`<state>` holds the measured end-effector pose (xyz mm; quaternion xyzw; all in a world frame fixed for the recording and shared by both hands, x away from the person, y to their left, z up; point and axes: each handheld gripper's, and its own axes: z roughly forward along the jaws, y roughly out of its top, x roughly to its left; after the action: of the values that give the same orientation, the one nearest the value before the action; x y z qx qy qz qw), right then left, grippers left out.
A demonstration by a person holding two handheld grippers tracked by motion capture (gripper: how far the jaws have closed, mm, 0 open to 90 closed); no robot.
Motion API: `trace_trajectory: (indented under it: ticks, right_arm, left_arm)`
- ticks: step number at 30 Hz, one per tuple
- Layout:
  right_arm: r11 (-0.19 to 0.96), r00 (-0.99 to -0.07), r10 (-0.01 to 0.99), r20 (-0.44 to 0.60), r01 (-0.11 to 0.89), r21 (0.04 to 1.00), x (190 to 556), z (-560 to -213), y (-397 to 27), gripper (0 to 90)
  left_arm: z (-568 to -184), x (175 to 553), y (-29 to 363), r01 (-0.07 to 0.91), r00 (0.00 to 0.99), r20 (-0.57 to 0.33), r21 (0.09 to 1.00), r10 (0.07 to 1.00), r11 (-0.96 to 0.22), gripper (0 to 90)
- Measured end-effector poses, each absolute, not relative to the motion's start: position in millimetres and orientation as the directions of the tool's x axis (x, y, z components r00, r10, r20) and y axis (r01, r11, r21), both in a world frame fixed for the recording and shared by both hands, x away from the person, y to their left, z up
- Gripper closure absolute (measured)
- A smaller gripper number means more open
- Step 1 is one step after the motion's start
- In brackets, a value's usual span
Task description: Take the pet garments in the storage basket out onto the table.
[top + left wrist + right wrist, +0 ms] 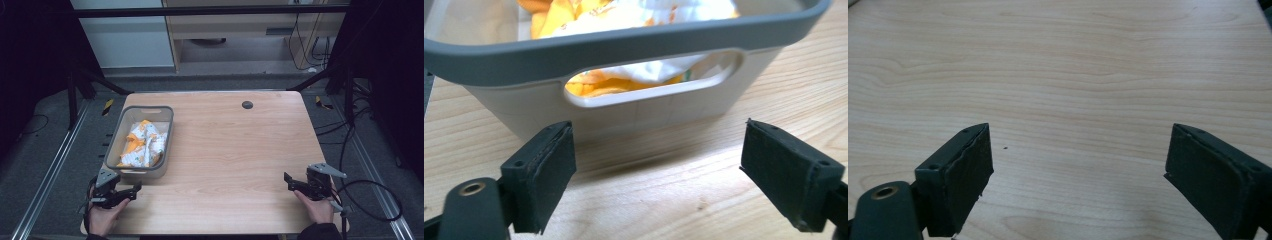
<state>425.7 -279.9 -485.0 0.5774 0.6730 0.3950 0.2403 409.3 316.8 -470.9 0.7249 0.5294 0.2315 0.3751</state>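
— Two grippers, one table (225, 150), one bin. Which is the biggest thing to reckon with?

— After the wooden table itself, the grey bin (131, 176). It sits at the table's left edge, toward the near side, and the high view shows a crumpled white and orange cloth (142, 145) lying inside it, below the rim.

— Where is the left gripper (134, 189) in relation to it?

— Just in front of the bin's near wall, low over the table and apart from the bin. Its own view looks straight at the handle slot (651, 82), with the cloth showing through the slot. Its jaws stand wide, with nothing between them but bare wood.

— And the right gripper (288, 179)?

— Well apart, near the table's right front corner, held by a hand (316, 206). Its own view faces plain tabletop, and the jaws gape just as wide and hold nothing.

— So which step does this look like?

— Most likely the very start: both hands rest at the near edge and the cloth lies untouched in the bin. Nothing is gripped yet.

— What would the next move ask of the person?

— Probably lifting the left gripper over the near rim and dropping the spread jaws onto a raised fold of cloth. The rim stands between jaws and cloth, so height has to come first. The right gripper may need to cross over to steady the bin.
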Motion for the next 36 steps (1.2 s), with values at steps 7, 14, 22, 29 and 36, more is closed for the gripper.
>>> trace_trajectory:
  ticks: [7, 14, 22, 29, 36]
  right_arm:
    - [0.056, -0.254, 0.959, 0.123, 0.598, 0.800, 425.8, -485.9, -272.4, 12.7]
    - [0.064, -0.261, 0.958, 0.118, 0.597, 0.800, 425.3, -486.0, -270.6, 12.3]
    - [0.075, -0.264, 0.959, 0.105, 0.592, 0.803, 425.2, -486.1, -269.9, 11.9]
    - [0.079, -0.266, 0.959, 0.098, 0.582, 0.809, 424.8, -485.9, -269.4, 12.1]
    - [0.090, -0.276, 0.957, 0.089, 0.574, 0.814, 424.3, -485.9, -268.2, 12.2]
  left_arm:
    - [-464.5, 406.9, 317.9, 0.583, 0.312, -0.060, 0.800, 0.948, -0.141, 14.9]
    - [-455.9, 403.0, 317.2, 0.557, 0.316, -0.058, 0.820, 0.947, -0.136, 15.1]
    - [-447.8, 400.3, 317.3, 0.542, 0.318, -0.065, 0.831, 0.946, -0.125, 15.3]
    - [-440.3, 398.4, 317.7, 0.525, 0.317, -0.069, 0.843, 0.946, -0.114, 15.8]
    - [-433.4, 398.0, 318.8, 0.506, 0.319, -0.065, 0.855, 0.946, -0.112, 16.8]
